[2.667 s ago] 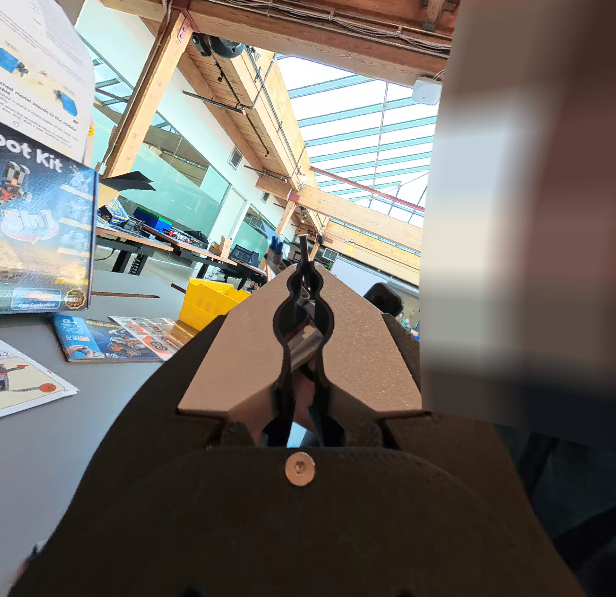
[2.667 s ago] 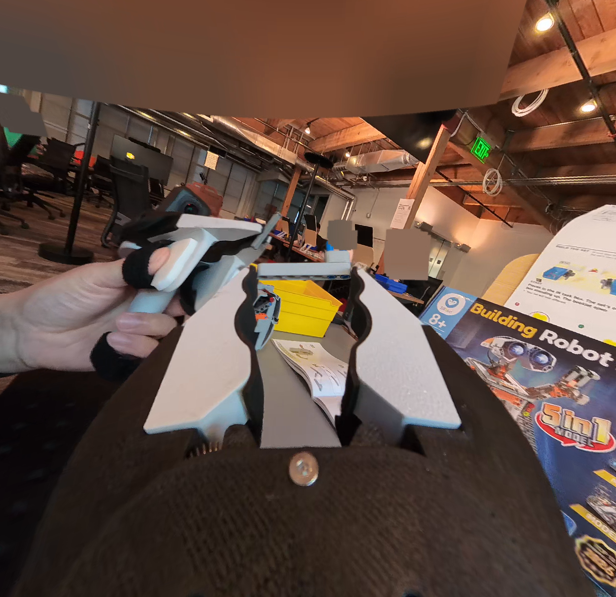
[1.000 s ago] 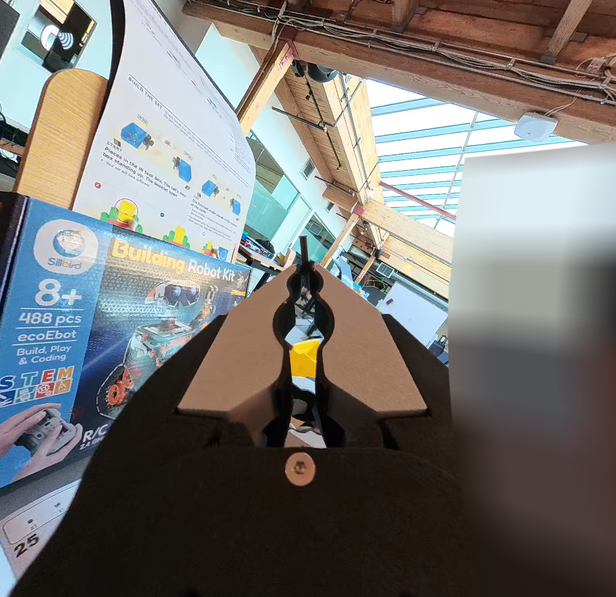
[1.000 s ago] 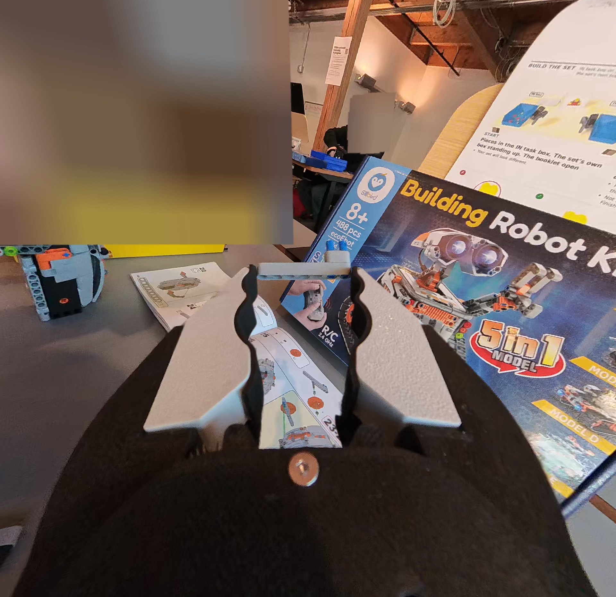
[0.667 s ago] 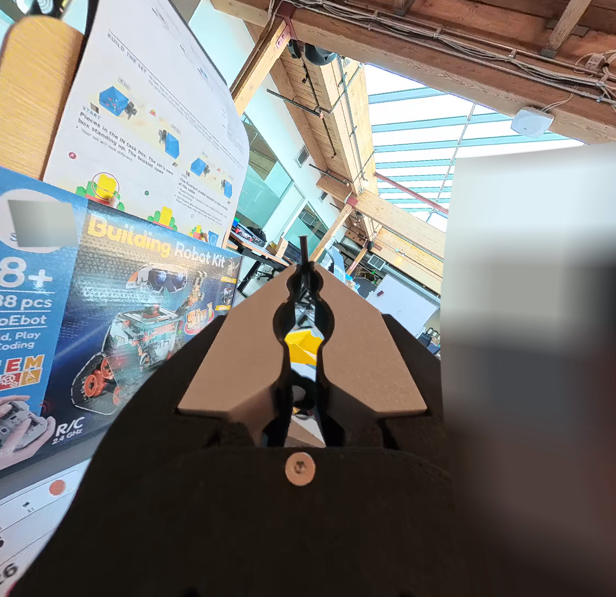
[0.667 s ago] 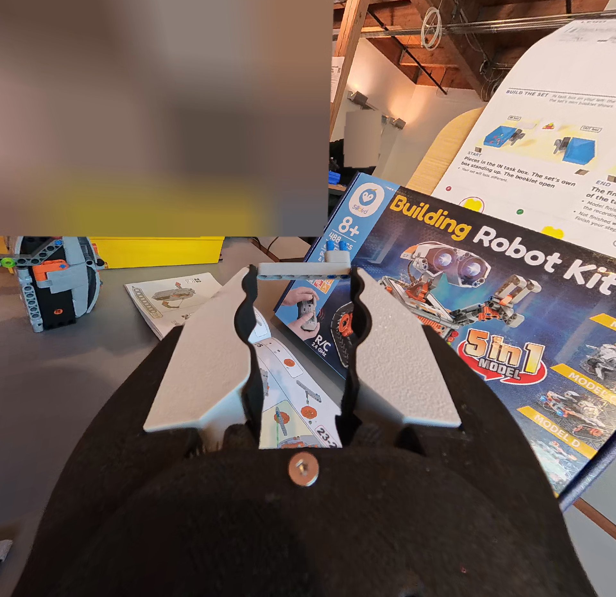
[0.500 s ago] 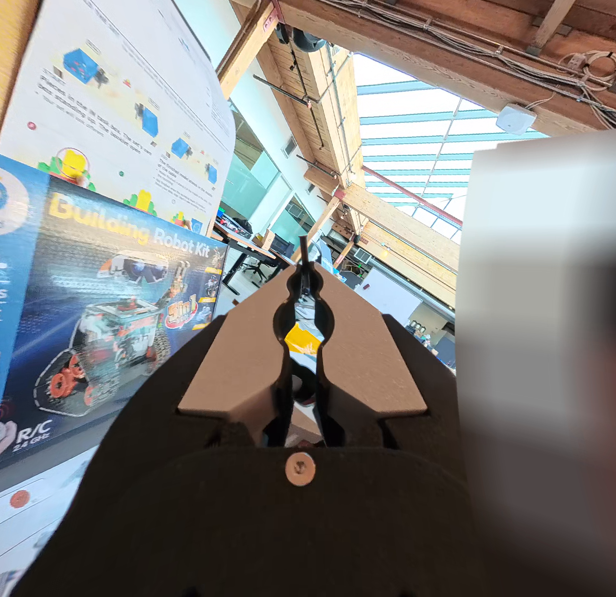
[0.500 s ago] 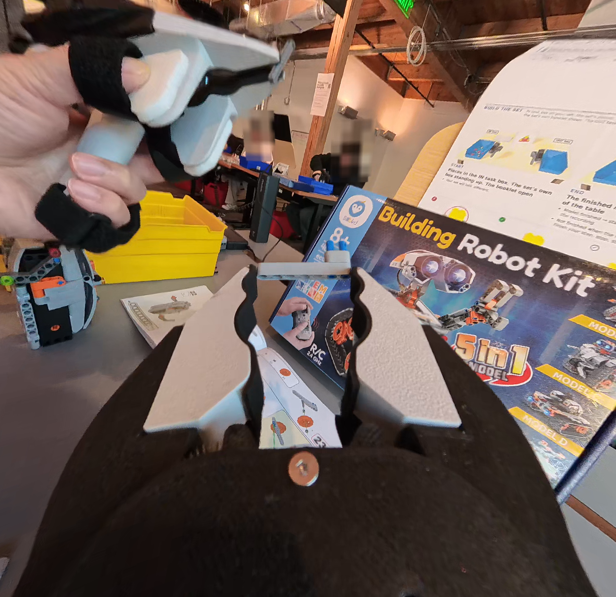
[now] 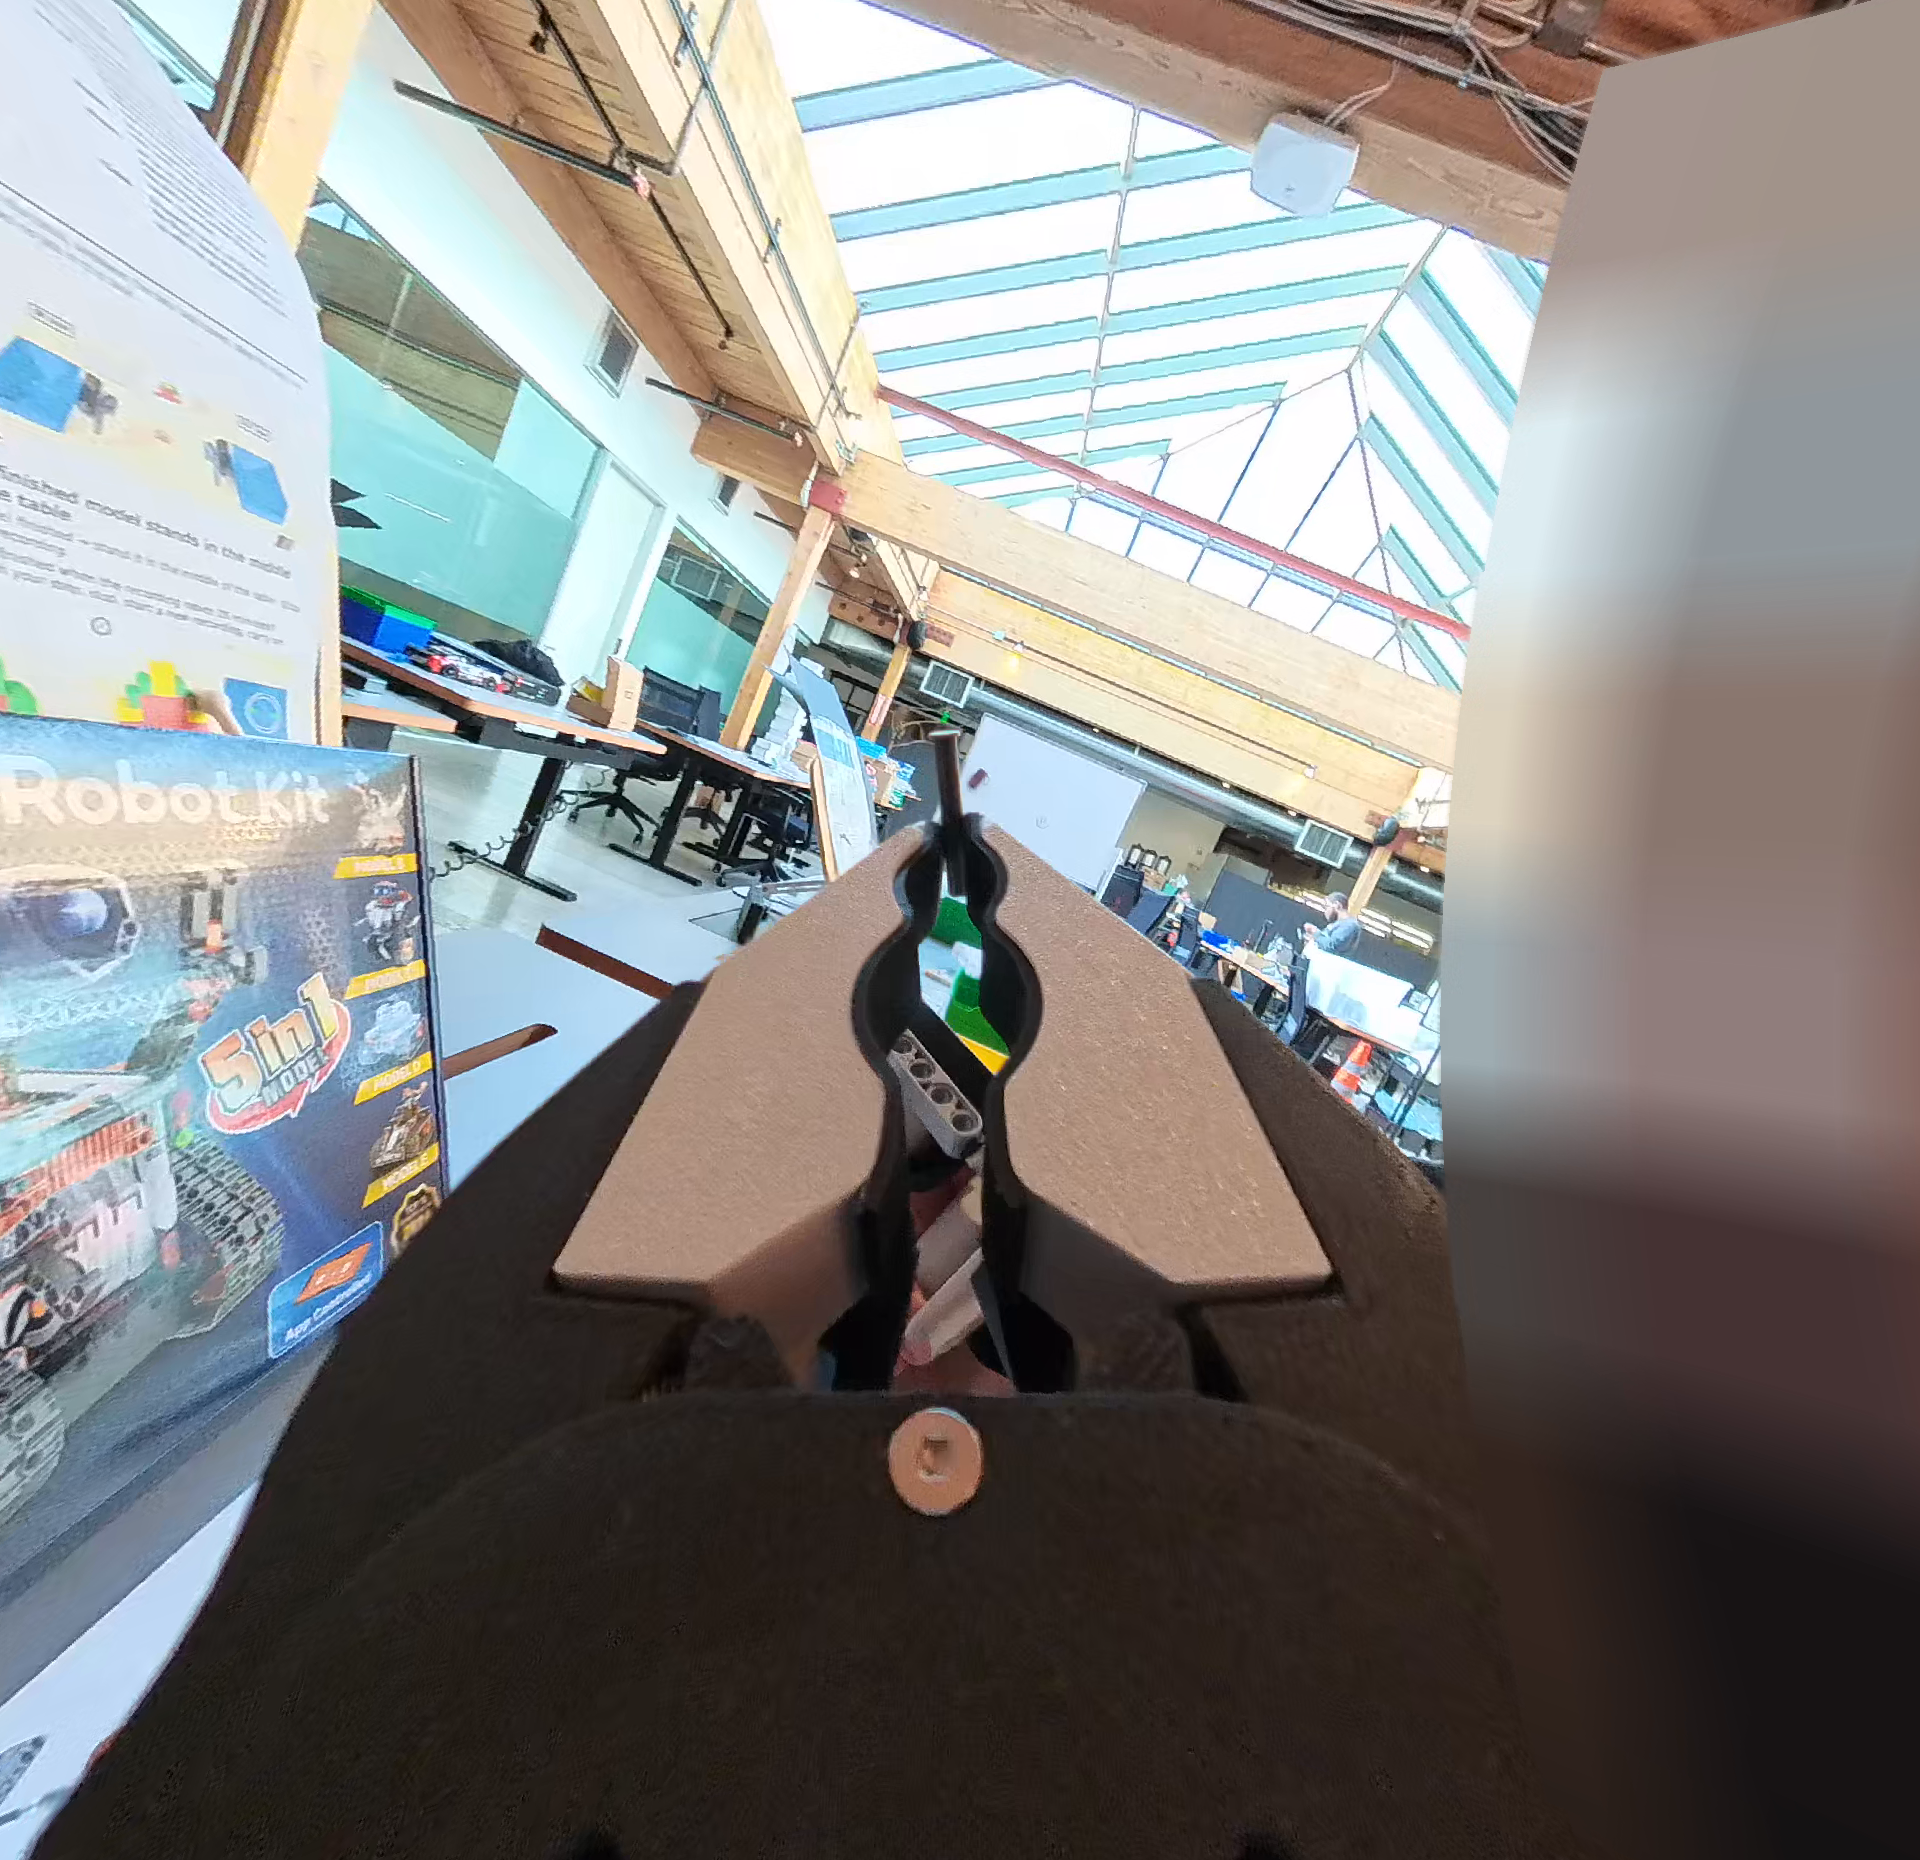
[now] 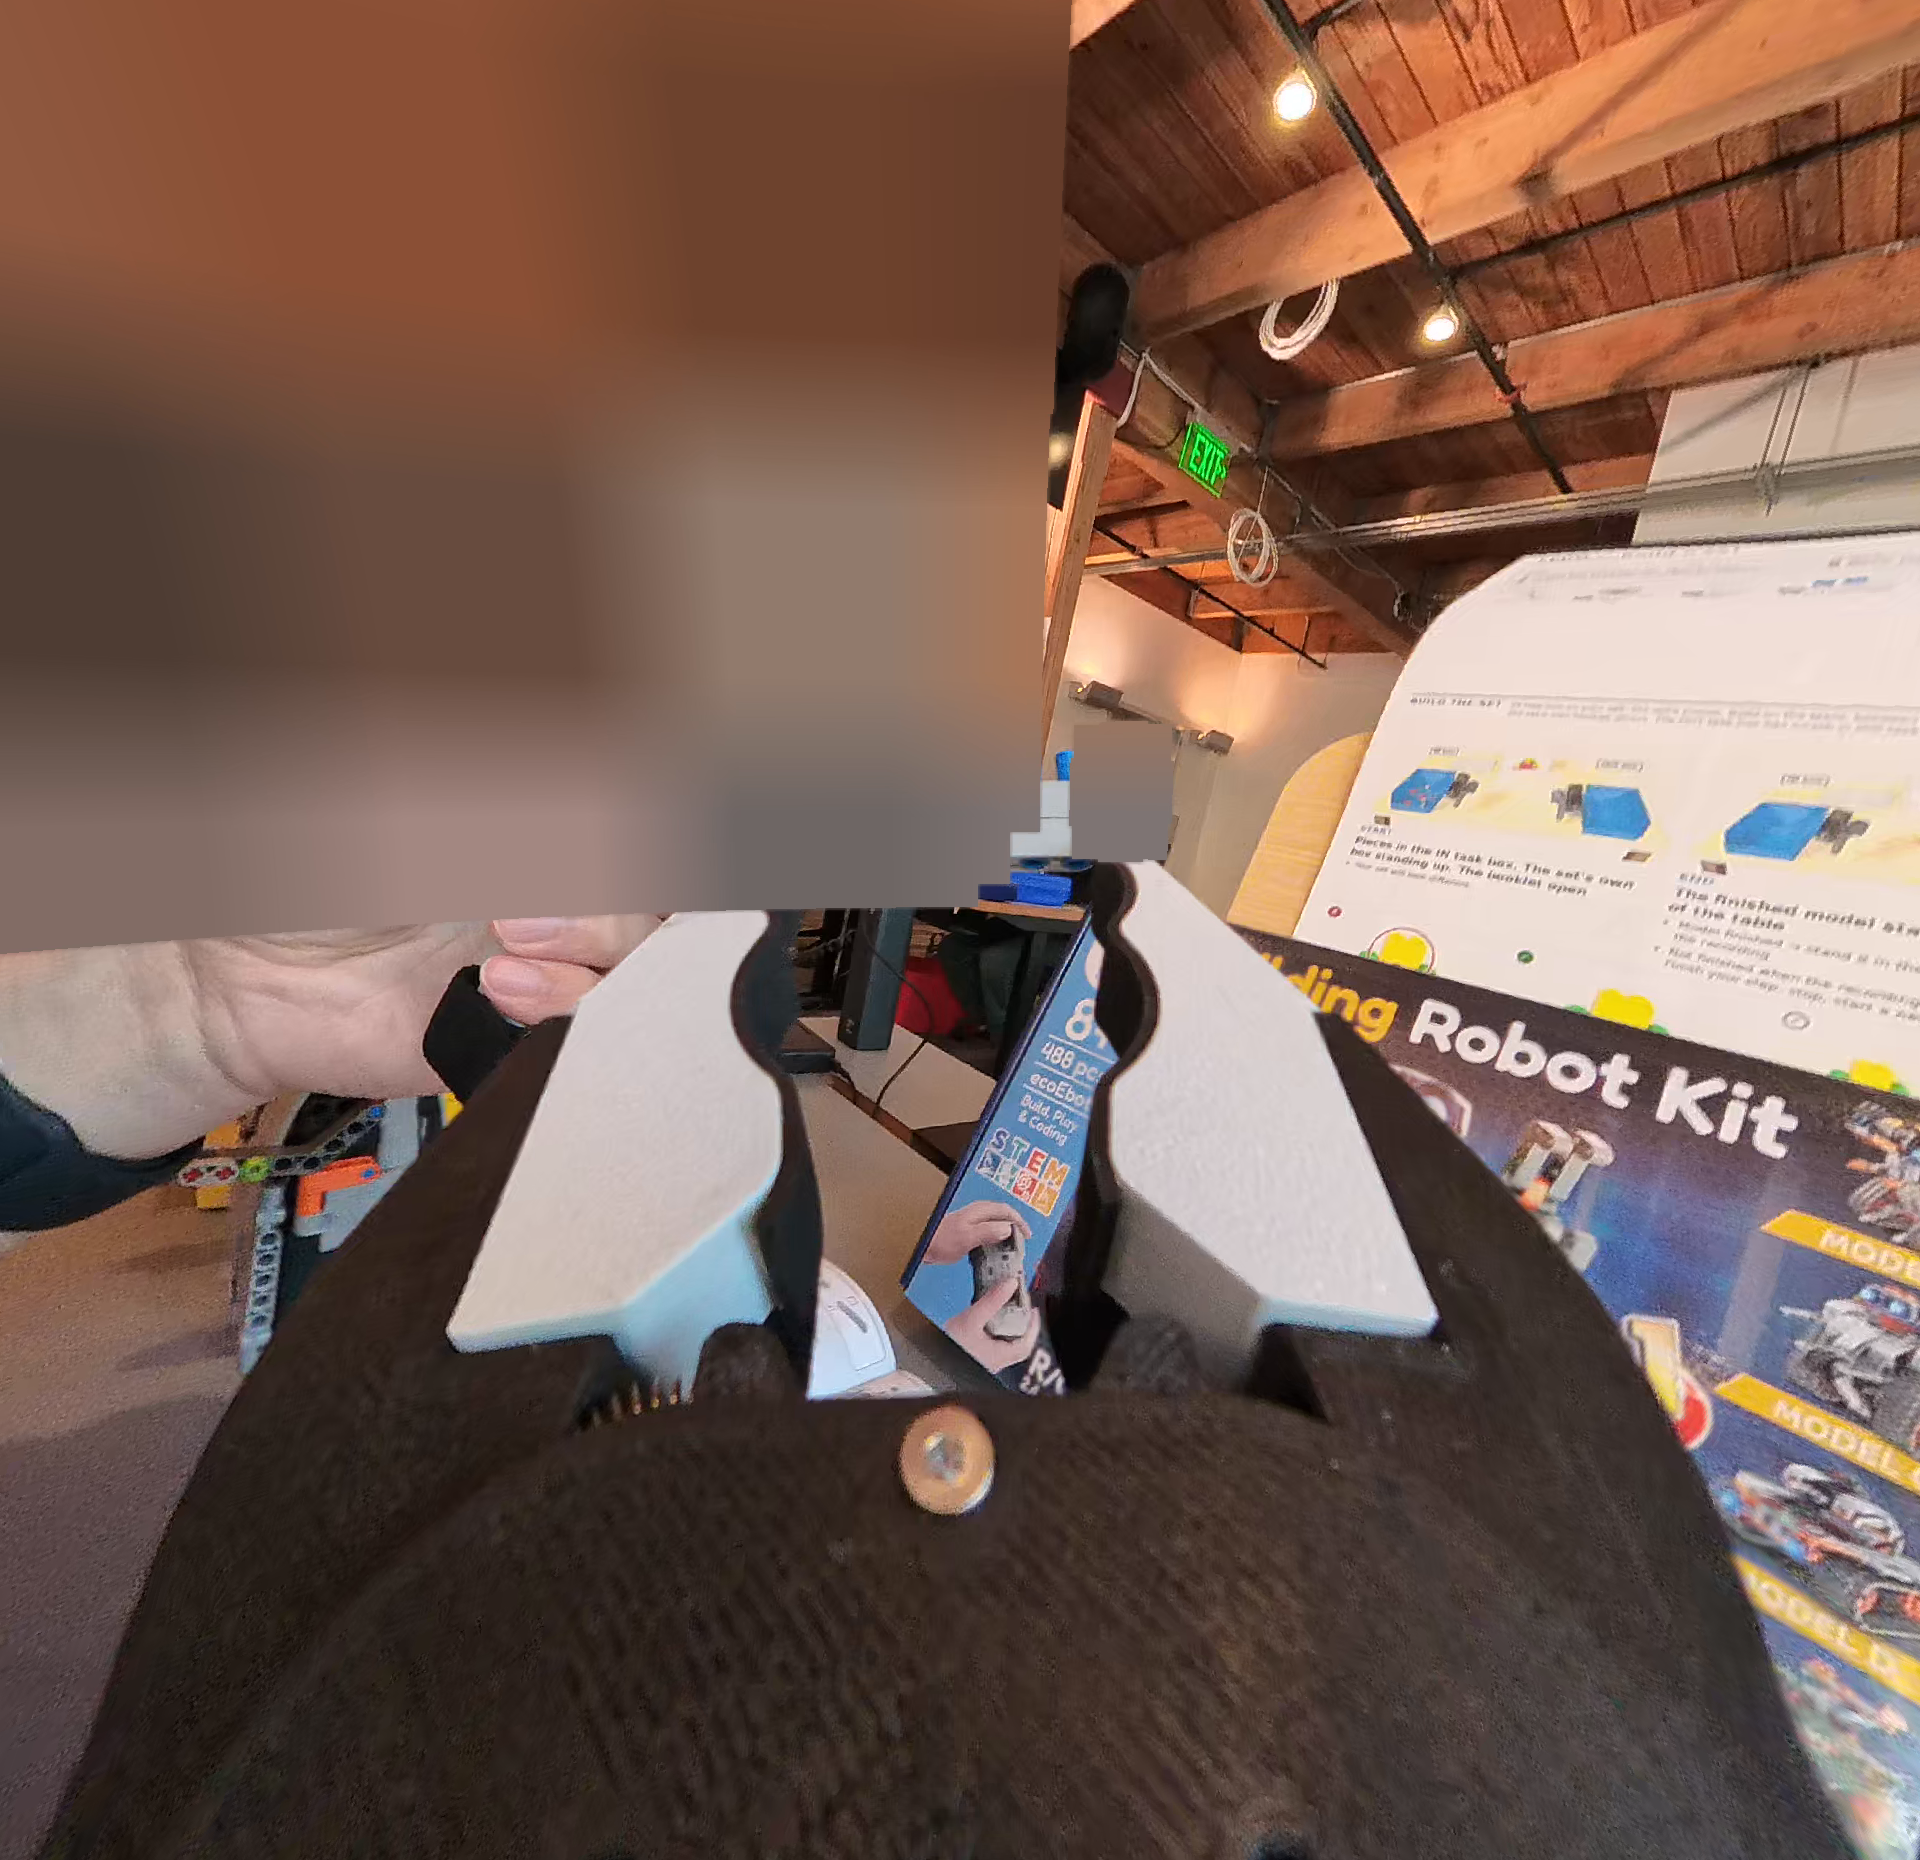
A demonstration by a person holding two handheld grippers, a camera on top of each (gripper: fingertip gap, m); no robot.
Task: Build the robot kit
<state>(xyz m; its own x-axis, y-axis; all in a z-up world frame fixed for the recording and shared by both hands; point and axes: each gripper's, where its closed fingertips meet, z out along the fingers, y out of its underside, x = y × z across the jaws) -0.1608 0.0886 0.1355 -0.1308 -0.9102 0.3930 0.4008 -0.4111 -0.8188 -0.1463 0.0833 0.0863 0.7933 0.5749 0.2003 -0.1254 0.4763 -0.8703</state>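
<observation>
My left gripper (image 9: 950,842) is shut on a thin black axle (image 9: 947,792) that sticks up past its tips. Behind its jaws I see a grey holed beam (image 9: 938,1086) and part of a hand. My right gripper (image 10: 940,901) has its jaws held apart on a grey beam with blue pins (image 10: 1047,831). Only the beam's right end shows; a blurred patch hides the rest. A hand (image 10: 312,1021) with a black strap is close to the right gripper's left finger. A partly built grey and orange model (image 10: 312,1187) stands on the table below that hand.
A blue robot kit box (image 9: 208,1083) stands upright on the grey table (image 9: 520,1031); it also shows in the right wrist view (image 10: 1558,1239). A white instruction board (image 10: 1662,823) leans behind it. A white booklet (image 10: 852,1332) lies under the right gripper. Some 6 cm of space lies between my two pairs of fingers.
The left gripper has swung right, so the box has slid to the left edge and the grey beam now shows behind its jaws. The right view has tilted up. Both grips are unchanged.
</observation>
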